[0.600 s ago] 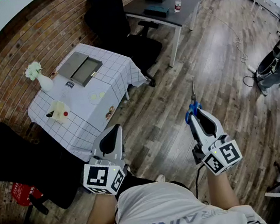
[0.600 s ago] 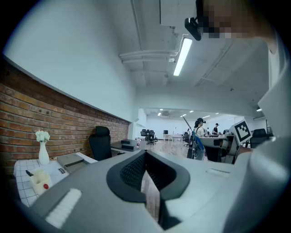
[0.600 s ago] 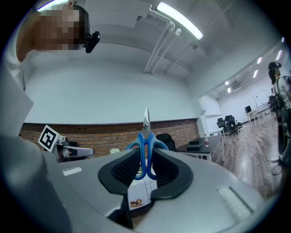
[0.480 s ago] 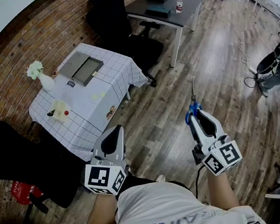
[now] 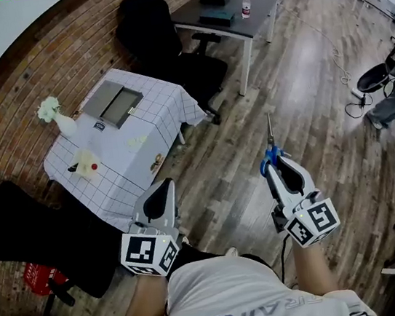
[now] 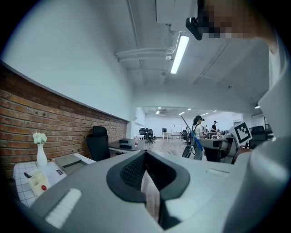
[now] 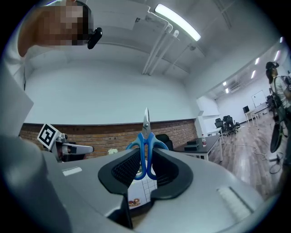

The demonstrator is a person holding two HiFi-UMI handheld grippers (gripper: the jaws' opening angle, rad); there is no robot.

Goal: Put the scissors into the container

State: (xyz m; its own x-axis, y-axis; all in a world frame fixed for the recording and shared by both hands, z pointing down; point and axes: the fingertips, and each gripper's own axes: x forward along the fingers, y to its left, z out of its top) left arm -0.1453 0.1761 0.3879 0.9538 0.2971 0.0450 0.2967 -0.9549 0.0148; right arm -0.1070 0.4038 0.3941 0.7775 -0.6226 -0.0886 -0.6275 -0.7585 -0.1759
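Observation:
My right gripper [image 5: 277, 166] is shut on the blue handles of the scissors [image 5: 271, 142]; their steel blades point forward, away from me, over the wooden floor. In the right gripper view the scissors [image 7: 146, 136] stand upright between the pads of the right gripper [image 7: 145, 154]. My left gripper [image 5: 159, 189] hangs beside it at waist height, shut and holding nothing; the left gripper view shows the same for the left gripper [image 6: 146, 154]. The container, a flat grey open box [image 5: 112, 101], lies on the far end of a table with a checked cloth [image 5: 146, 135], ahead and to my left, well away from both grippers.
On the table stand a white vase with flowers [image 5: 59, 117] and a small pale box with a red dot [image 5: 86, 163]. A black office chair [image 5: 156, 31] and a dark desk [image 5: 226, 6] stand beyond it. Another black chair [image 5: 35, 229] is at my left. A brick wall runs behind.
The view has shifted slightly, with the table a little lower and further left in the picture. Both grippers keep their poses, and the scissors stay in the right one.

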